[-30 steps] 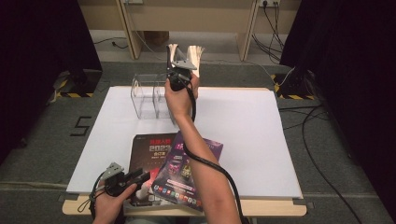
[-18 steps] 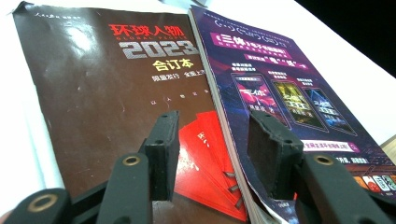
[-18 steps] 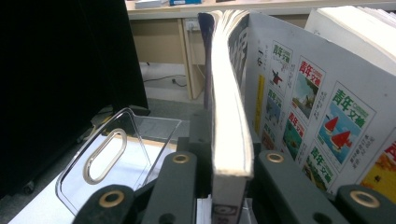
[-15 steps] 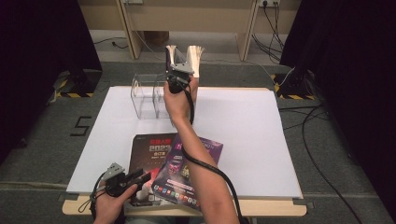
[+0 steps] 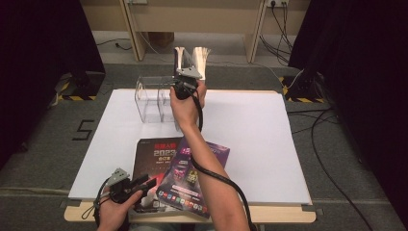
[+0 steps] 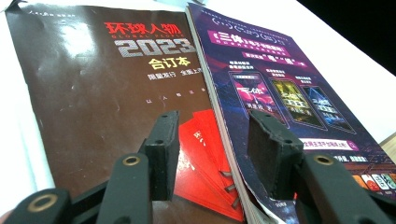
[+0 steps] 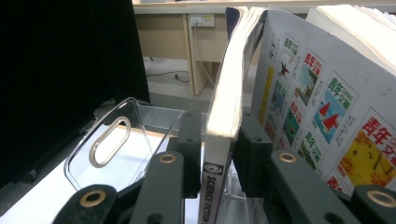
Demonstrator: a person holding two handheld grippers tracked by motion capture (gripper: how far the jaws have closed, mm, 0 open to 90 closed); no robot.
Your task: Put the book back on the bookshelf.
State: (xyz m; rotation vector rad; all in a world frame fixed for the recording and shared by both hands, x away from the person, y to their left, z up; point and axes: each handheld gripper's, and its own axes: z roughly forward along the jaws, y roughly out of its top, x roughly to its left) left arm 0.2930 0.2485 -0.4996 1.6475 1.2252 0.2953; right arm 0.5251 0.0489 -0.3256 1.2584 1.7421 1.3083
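Observation:
A clear plastic box [image 5: 151, 98] stands at the back of the white table [image 5: 269, 139]. My right gripper [image 5: 186, 72] reaches up at its right end, where two magazines stand on edge. In the right gripper view a thick magazine [image 7: 229, 84] stands spine-first between the jaws of my right gripper [image 7: 218, 140]. Those jaws have just been opening and sit close beside the spine without squeezing it. A second magazine [image 7: 317, 102] with colourful cover pictures leans at its right. My left gripper [image 5: 144, 183] rests open at the front edge over a dark brown magazine [image 6: 107, 84] and a purple one [image 6: 271, 79].
The box's clear wall with an oval handle hole [image 7: 109, 140] rises left of my right gripper's jaws. The purple magazine [image 5: 192, 178] overlaps the brown one [image 5: 154, 154] near the table's front edge. Desk legs and cables lie on the floor behind the table.
My right gripper's jaws have spread apart around the upright magazine, which stays standing. The right hand has barely shifted. The left gripper has kept still.

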